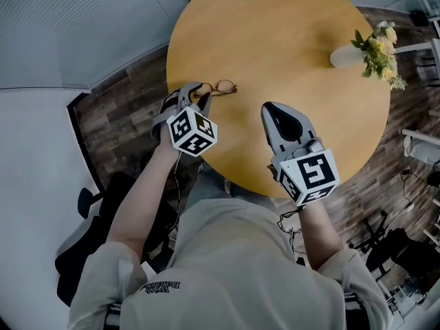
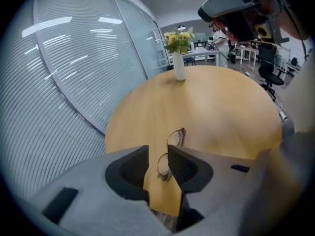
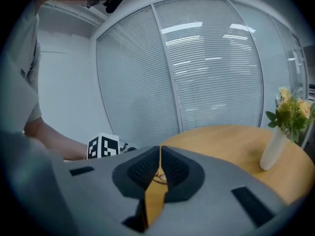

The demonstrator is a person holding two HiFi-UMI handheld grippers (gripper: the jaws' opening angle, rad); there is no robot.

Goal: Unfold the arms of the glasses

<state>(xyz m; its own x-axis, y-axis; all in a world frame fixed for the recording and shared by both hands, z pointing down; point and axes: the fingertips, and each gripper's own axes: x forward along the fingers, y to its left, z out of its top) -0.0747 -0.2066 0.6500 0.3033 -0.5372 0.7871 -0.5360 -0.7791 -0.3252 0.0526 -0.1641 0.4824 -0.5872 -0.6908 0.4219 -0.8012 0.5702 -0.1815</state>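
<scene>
Thin-rimmed round glasses (image 1: 223,86) lie on the round wooden table (image 1: 289,33) near its left edge, arms apparently folded. My left gripper (image 1: 199,93) is right at their near end, jaws open a little. In the left gripper view the glasses (image 2: 171,151) sit just past the gripper (image 2: 157,150); the near lens lies in the gap, close to the right jaw. I cannot tell if it touches. My right gripper (image 1: 269,107) hovers over the table to the right, shut and empty. The right gripper (image 3: 160,150) view shows a sliver of the glasses (image 3: 158,177) through the slit.
A white vase of yellow flowers (image 1: 344,55) stands at the table's far right, and shows too in the left gripper view (image 2: 179,65) and the right gripper view (image 3: 271,149). A glass wall with blinds (image 2: 74,73) curves behind the table. A dark office chair (image 1: 89,239) stands at lower left.
</scene>
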